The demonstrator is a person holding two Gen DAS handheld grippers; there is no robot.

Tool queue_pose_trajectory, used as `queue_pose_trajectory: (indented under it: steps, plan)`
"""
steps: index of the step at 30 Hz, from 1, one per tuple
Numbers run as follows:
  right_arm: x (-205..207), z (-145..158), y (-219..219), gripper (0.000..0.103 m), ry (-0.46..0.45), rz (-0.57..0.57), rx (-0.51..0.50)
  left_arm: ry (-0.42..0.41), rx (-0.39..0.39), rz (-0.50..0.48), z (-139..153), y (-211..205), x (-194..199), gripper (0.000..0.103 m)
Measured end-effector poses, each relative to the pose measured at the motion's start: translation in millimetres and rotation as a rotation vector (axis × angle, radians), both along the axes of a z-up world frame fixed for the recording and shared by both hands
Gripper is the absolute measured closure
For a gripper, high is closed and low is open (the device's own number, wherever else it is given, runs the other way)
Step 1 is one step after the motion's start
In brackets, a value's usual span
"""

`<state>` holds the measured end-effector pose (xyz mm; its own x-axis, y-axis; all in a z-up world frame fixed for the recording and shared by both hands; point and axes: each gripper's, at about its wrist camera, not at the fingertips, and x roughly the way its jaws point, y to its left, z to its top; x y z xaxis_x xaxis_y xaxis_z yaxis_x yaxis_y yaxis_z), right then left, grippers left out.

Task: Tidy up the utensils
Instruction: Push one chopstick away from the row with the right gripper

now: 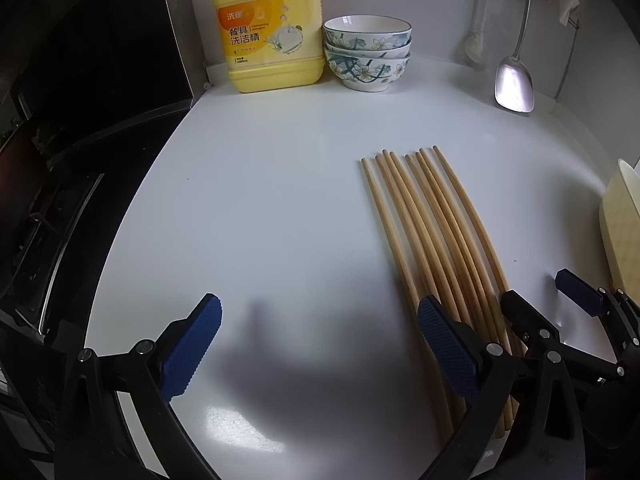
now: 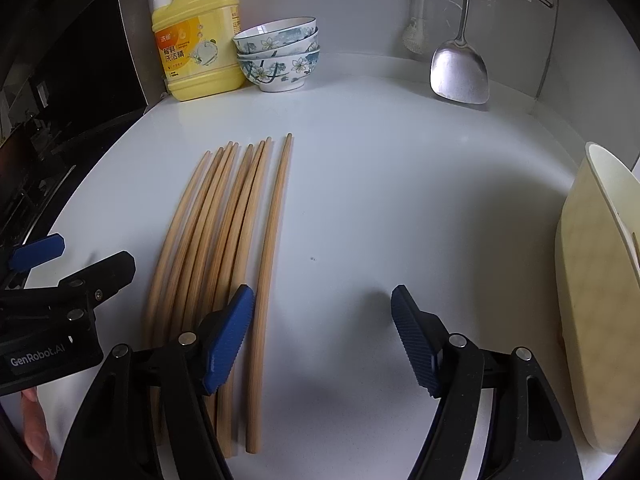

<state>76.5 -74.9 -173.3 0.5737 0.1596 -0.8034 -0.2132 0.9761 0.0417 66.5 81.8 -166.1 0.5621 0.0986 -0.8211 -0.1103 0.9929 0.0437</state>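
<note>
1. Left gripper (image 1: 320, 344): jaws spread wide, nothing between them. Blue pads (image 1: 192, 350) show a ribbed, dotted texture on black linkage arms. The right-hand pad sits over the near ends of the chopsticks; contact cannot be confirmed.
2. Right gripper (image 2: 322, 334): jaws likewise spread wide, holding nothing. Its left-hand pad overlaps the chopstick bundle in view; the right-hand pad hangs above bare counter.
3. Chopsticks (image 1: 432, 236): eight or so slender round sticks of pale wood or bamboo, lying side by side on the counter, tips pointing toward the back wall. In the right wrist view one stick (image 2: 270, 264) lies slightly apart on the bundle's right side.
4. Counter (image 1: 260, 200): smooth, glossy white surface.
5. Back left: yellow plastic detergent jug (image 1: 272, 28) with pump; just beside it, three stacked ceramic bowls (image 1: 366, 54), white with a blue floral pattern.
6. Back right: polished metal spatula (image 1: 514, 84) hanging against the wall.
7. Right edge: cream-coloured container (image 2: 592, 280), matte and rounded.
</note>
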Motion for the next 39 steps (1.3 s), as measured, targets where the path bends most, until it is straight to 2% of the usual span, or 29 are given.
queue_pose_trajectory:
  steps: [2, 11, 27, 34, 39]
  plan:
    - [-0.6, 0.5, 0.3, 0.046, -0.008, 0.007, -0.018, 0.002, -0.005, -0.001, -0.8, -0.8, 1.3, 0.006]
    - [5.0, 1.9, -11.1, 0.064, -0.010, -0.014, -0.012, 0.014, -0.001, -0.008, -6.5, -7.1, 4.4, 0.006]
    - [5.2, 3.0, -35.8, 0.065, -0.005, -0.070, 0.010, 0.041, 0.035, -0.022, -18.9, -9.9, 8.4, 0.006]
    - [10.4, 3.4, -37.5, 0.065, 0.004, -0.073, 0.040, 0.036, 0.023, -0.004, -19.6, -2.4, 11.5, 0.005]
    - [17.3, 5.7, -34.0, 0.065, -0.003, -0.048, 0.019, 0.044, 0.007, 0.023, -19.9, 9.4, 16.0, 0.005]
